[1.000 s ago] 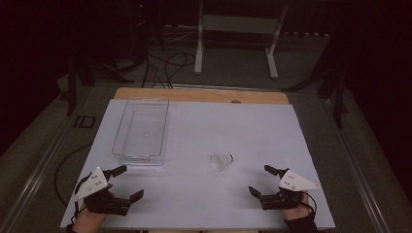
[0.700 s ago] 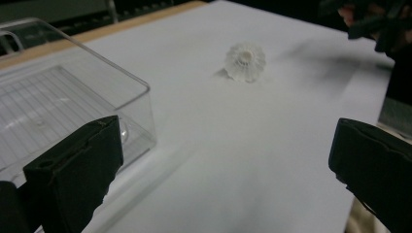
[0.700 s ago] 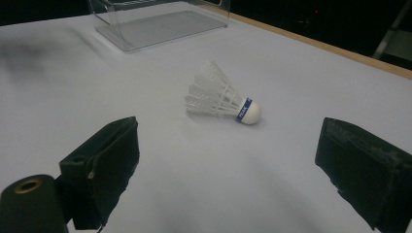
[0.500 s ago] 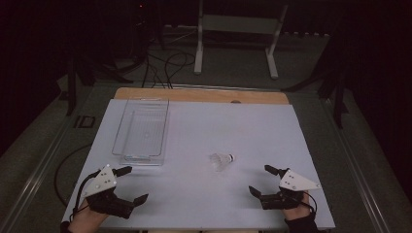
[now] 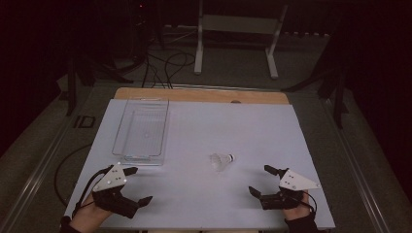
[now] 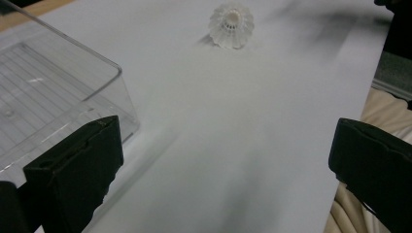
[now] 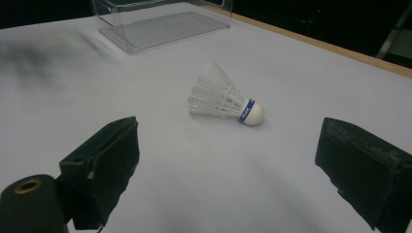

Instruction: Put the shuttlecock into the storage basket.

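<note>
On the white sheet: a shuttlecock (image 5: pixel 222 160) lies on its side, alone, feathers toward the clear tray and cork tip pointing away from it.
Landmark: the clear tray (image 5: pixel 125 149), an open-topped plastic box with nothing in it, resting on the white sheet (image 5: pixel 204 131) that covers the table.
Shuttlecock vs tray: just off the tray's near corner, apart from it, not touching the wall.
Left gripper (image 5: pixel 133 185): on the person's side of the tray, just beside its near end; in the left gripper view the tray's corner sits next to one jaw.
Right gripper (image 5: pixel 259 180): well apart from the tray, beyond the shuttlecock from it, with the shuttlecock nearly centred ahead in the right gripper view.
Progress: nothing looks done yet; the work seems to be getting the shuttlecock into the tray, and it has not been lifted.
Left to do: reach, close on the shuttlecock, carry it over the tray wall, let go.
Left fingers (image 6: pixel 77 174): spread wide, holding nothing, touching nothing that can be made out.
Right fingers (image 7: pixel 104 162): also spread wide, nothing between them but bare sheet; the shuttlecock lies ahead of the tips, out of contact.
Likely picker: the right gripper, judging by how it faces the shuttlecock.
</note>
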Motion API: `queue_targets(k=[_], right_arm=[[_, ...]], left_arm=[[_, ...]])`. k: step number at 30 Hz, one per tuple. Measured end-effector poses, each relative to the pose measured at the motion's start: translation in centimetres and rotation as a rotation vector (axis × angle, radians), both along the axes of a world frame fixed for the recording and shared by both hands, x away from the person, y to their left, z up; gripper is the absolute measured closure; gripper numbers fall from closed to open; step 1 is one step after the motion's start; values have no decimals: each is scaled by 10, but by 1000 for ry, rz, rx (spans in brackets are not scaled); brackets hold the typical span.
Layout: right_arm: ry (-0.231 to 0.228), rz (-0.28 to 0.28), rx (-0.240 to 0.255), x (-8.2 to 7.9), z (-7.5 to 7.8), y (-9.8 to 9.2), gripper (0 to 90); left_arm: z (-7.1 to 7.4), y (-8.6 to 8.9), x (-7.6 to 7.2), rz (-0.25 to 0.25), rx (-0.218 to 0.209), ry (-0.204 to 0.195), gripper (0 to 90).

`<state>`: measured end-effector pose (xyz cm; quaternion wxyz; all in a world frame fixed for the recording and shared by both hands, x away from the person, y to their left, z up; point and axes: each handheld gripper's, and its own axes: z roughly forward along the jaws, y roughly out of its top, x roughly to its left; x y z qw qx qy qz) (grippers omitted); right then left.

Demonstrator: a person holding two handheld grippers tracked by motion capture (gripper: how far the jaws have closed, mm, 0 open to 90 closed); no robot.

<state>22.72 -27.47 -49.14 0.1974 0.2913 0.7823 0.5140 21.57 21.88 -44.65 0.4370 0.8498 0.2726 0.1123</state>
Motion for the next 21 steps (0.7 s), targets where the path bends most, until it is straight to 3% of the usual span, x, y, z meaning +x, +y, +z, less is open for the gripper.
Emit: queue_targets(k=[1, 5, 13, 21], right_arm=[[-2, 1, 0, 0, 0, 0, 87], [1, 0, 0, 1, 0, 0, 87], [6, 5, -2, 1, 0, 1, 87], [10, 4, -2, 0, 0, 1, 87]], left_arm=[[0, -1, 0, 1, -7, 6, 0], [1, -6, 2, -10, 41, 15, 0], [2, -13, 5, -25, 84, 45, 0], [0, -21, 9, -56, 133, 101, 0]])
